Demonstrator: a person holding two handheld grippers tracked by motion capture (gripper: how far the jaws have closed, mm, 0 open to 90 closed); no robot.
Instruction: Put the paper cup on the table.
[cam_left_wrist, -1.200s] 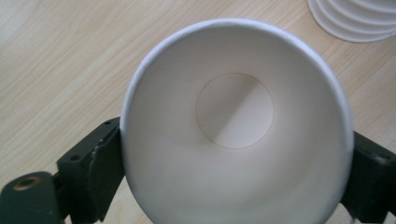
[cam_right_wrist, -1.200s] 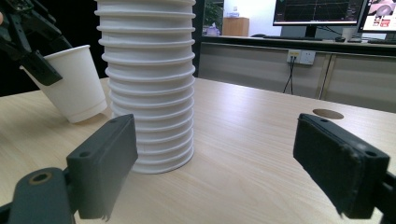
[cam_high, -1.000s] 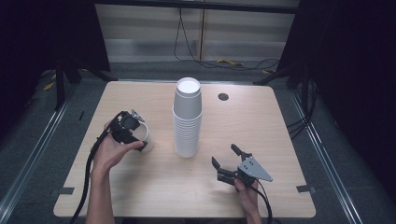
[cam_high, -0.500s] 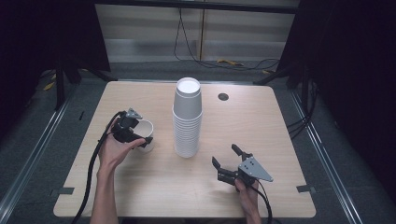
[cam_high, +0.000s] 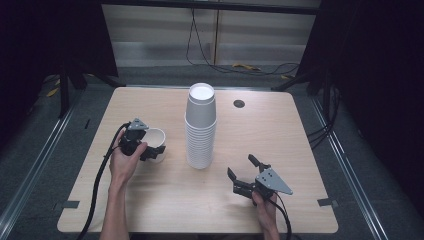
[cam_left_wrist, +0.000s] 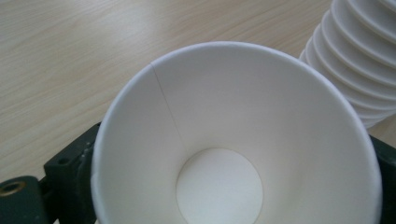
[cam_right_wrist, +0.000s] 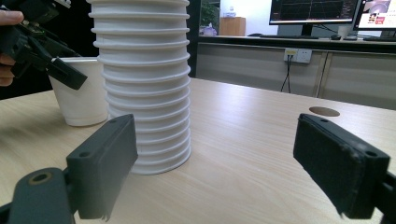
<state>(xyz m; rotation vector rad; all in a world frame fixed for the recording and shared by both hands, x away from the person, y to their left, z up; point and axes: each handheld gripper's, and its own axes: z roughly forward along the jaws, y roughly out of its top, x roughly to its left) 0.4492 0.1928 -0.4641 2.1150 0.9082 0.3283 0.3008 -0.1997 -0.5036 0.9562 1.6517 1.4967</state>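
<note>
Between the jaws of the left gripper (cam_high: 150, 151) sits a single white cup (cam_high: 154, 142), upright on the table (cam_high: 300, 145) with its mouth open to the top. The jaws close on its sides, one black pad at each flank, as the left gripper view shows at the lower corners around the cup (cam_left_wrist: 233, 140). Just past the cup from that gripper, to its right, rises the stack (cam_high: 201, 127) of white cups, mouths down, near the cup but apart from it; in the left gripper view its ribbed rims (cam_left_wrist: 355, 56) fill the upper right corner.

The right gripper (cam_high: 247, 175) rests low on the table nearer the person, its jaws spread wide with nothing between them. Ahead of it and to its left stands the stack (cam_right_wrist: 142, 84), seen from the side in the right gripper view, its base just beyond the left jaw. Farther off on the same side that view catches the cup (cam_right_wrist: 81, 93) and the left gripper (cam_right_wrist: 46, 51) holding it near the rim. A round hole (cam_high: 239, 104) in the table lies ahead of the right gripper, beyond the stack and a little to its right.

A hand (cam_high: 122, 162) holds the left gripper; another (cam_high: 265, 205) holds the right.
</note>
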